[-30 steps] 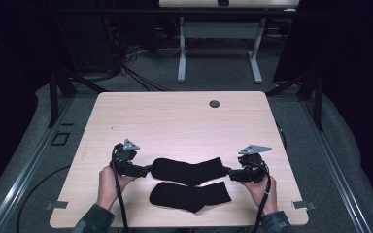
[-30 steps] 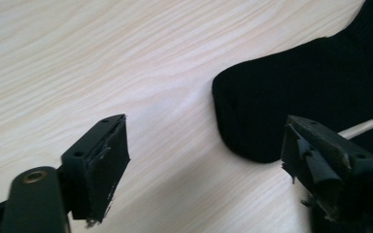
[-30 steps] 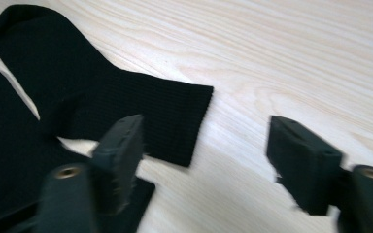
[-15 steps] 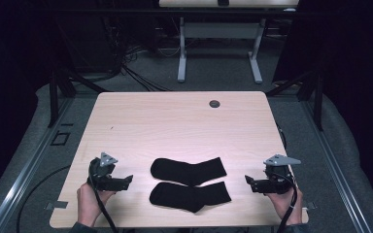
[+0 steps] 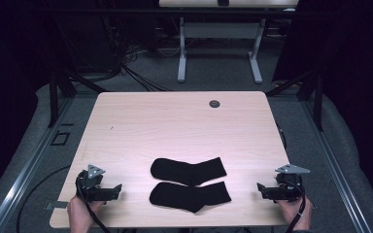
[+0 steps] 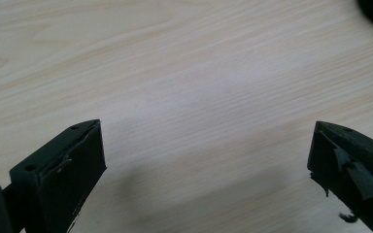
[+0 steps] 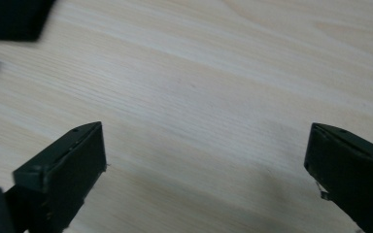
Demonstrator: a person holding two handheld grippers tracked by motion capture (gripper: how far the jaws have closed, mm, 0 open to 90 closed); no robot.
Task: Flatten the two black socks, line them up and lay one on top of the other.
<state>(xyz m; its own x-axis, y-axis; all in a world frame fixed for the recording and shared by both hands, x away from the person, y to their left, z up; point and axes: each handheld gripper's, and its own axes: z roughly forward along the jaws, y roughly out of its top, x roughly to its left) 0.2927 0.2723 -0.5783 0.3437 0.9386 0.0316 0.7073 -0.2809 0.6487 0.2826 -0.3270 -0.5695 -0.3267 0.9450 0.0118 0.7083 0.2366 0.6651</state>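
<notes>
1. The table (image 5: 175, 121) is a light wood-grain top with rounded corners; a small dark round grommet (image 5: 214, 103) sits near its far edge, right of centre
2. Two black socks lie flat near the front edge, around the middle of the table's width, one behind the other
3. The far sock (image 5: 188, 170) and the near sock (image 5: 190, 195) lie roughly parallel, each with a bend at the heel; they are just beside each other and appear to touch around mid-length
4. The left gripper (image 5: 118, 189) is at the front-left corner of the table, held by the left hand (image 5: 80, 213), jaws pointing right toward the socks
5. Left gripper state: jaws spread wide, nothing between them; the left gripper view shows both jaws low over bare tabletop, with a dark sock edge at the upper right corner of that view
6. The right gripper (image 5: 259, 188) is at the front-right corner, held by the right hand (image 5: 296, 213), jaws pointing left toward the socks
7. Right gripper state: jaws spread wide, nothing between them; the right gripper view shows bare tabletop between the jaws and dark sock fabric at the upper left corner
8. Both grippers are well apart from the socks, one on each side
9. Each gripper carries a grey three-cornered plate on top and trails a black cable toward the person
10. Beyond the table, the floor (image 5: 213, 73) is grey, with the white legs of a second table (image 5: 221, 34) and loose cables (image 5: 126, 63) in the dark background
</notes>
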